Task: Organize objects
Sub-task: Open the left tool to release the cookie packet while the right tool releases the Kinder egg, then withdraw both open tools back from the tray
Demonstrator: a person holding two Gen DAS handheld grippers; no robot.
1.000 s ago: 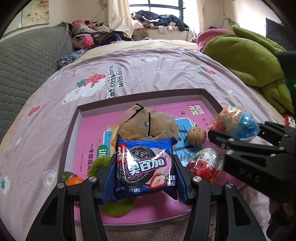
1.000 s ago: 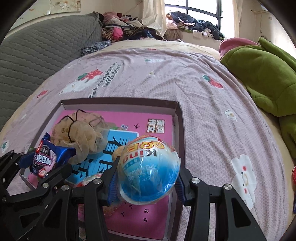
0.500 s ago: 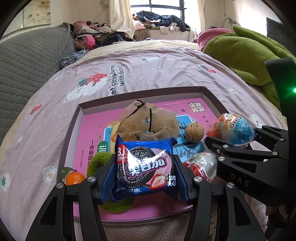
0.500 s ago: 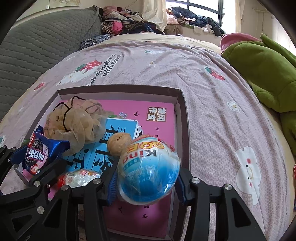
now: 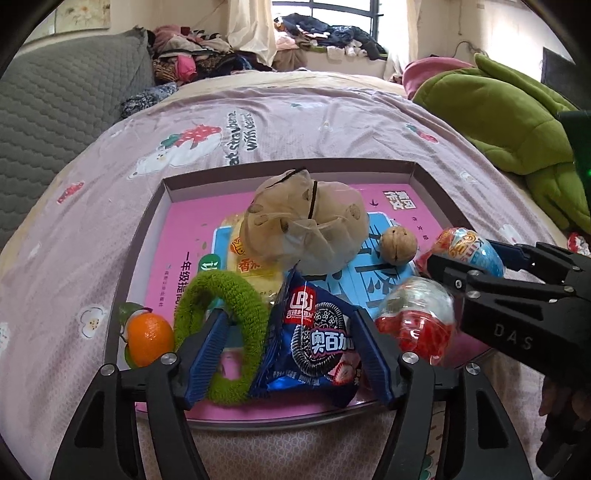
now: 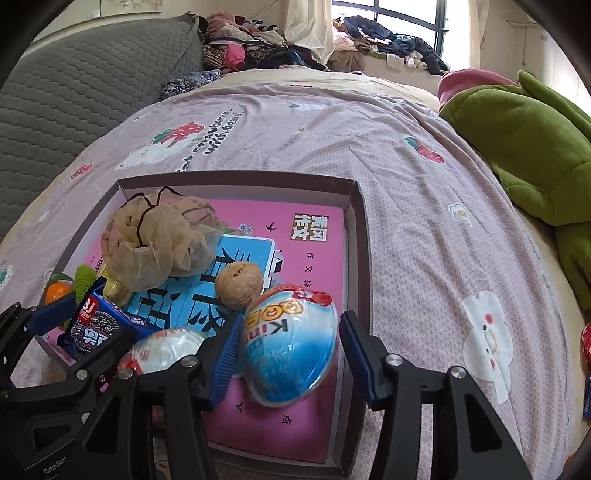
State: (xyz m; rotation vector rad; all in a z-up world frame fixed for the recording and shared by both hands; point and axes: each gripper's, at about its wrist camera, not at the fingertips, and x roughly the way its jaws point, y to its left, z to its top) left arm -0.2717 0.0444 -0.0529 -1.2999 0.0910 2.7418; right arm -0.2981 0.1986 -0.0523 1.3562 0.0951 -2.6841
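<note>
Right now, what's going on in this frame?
A person is filling a shallow box on the bed using two handheld grippers. The left gripper is opening around a blue cookie packet, which now lies at the box's near edge. The right gripper is opening around a blue-and-white toy egg resting inside the box. A walnut, a mesh pouch, a green ring and a second egg are already in there.

Home bedroom: bed [image 5: 295, 122] w/ pink strawberry-print sheet, grey quilted headboard [image 5: 62, 99] on left, green plush toy [image 6: 524, 140] at right, clothes pile [image 5: 325, 33] on far windowsill by curtain [image 5: 251, 29].
</note>
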